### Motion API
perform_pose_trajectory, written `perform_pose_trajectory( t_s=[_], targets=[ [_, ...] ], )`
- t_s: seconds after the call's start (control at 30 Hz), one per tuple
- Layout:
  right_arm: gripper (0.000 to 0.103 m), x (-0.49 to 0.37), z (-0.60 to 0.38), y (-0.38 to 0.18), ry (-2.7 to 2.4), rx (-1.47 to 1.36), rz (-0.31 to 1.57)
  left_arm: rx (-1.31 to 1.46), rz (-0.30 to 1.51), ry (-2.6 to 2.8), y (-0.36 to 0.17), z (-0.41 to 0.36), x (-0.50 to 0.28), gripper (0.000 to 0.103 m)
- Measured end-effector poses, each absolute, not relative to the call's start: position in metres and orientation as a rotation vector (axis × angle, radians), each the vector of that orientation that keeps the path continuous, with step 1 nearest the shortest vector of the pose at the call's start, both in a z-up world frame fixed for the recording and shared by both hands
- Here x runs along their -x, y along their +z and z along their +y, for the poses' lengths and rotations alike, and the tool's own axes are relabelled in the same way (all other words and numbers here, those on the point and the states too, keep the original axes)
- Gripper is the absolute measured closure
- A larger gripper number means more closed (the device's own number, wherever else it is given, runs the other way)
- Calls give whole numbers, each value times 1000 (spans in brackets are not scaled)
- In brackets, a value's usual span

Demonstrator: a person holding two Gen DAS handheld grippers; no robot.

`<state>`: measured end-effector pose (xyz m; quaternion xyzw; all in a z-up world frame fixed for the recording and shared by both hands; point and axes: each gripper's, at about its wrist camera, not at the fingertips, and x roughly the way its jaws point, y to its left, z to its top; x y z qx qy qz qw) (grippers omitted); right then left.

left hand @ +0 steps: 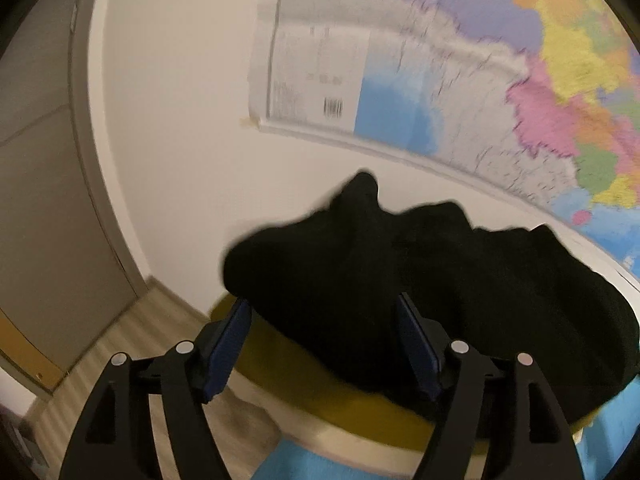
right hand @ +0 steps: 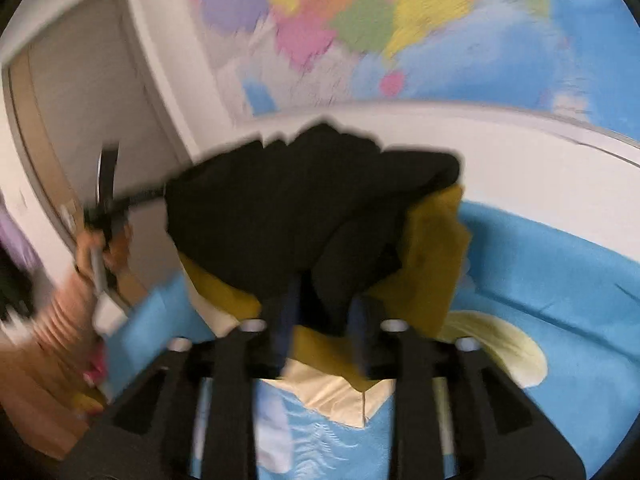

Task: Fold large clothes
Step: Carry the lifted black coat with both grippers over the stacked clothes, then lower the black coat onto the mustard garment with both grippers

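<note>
A large black garment (left hand: 400,280) lies bunched on a mustard-yellow cloth (left hand: 360,404). In the left wrist view my left gripper (left hand: 324,344) is open, its blue pads (left hand: 228,344) wide apart on either side of the black fabric, which sits between them without being pinched. In the right wrist view the black garment (right hand: 304,216) hangs lifted over the yellow cloth (right hand: 432,264). My right gripper (right hand: 324,328) has narrow jaws with a fold of the black fabric between them. The left gripper (right hand: 108,196) shows at the left, held in a hand.
A blue bedsheet (right hand: 552,280) with a cream pattern covers the surface. A coloured world map (left hand: 480,80) hangs on the white wall behind. A grey door (left hand: 44,200) and wood floor (left hand: 120,340) are at the left. Both views are motion-blurred.
</note>
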<state>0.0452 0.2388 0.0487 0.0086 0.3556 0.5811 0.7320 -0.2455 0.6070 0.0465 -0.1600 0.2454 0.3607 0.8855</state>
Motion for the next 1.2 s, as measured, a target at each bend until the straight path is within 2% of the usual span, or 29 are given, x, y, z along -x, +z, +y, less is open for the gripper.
perform_pose_trajectory(
  t_s=[0.03,0.1,0.17,0.2,0.3,0.4,0.5,0.6,0.67,0.9,1.07,1.2],
  targets=[
    [45,-54,237,55,1284,-77,792,321,485,746,52,602,251,28],
    [34,-69,243,59,1265,-160,823,291,419,742,67,587,262,25],
    [34,-77,254,58,1265,-176,845,285,399,698,75,577,263,22],
    [35,-83,267,55,1241,-172,860,287,407,665,76,571,259,22],
    [55,-86,284,49,1207,-103,843,273,438,597,71,554,243,21],
    [60,-75,289,35,1199,-24,863,282,476,543,54,545,222,19],
    [61,-64,293,12,1164,67,874,293,548,559,28,551,200,19],
    [60,-68,289,8,1162,36,915,339,579,565,7,563,193,19],
    [58,-64,283,16,1145,55,896,324,570,575,9,558,196,19],
    [57,-21,264,64,1200,70,629,255,499,593,31,518,215,18],
    [58,10,291,57,1273,202,590,201,481,564,37,489,211,14],
    [59,14,309,36,1262,270,627,172,515,545,28,478,197,14]
  ],
)
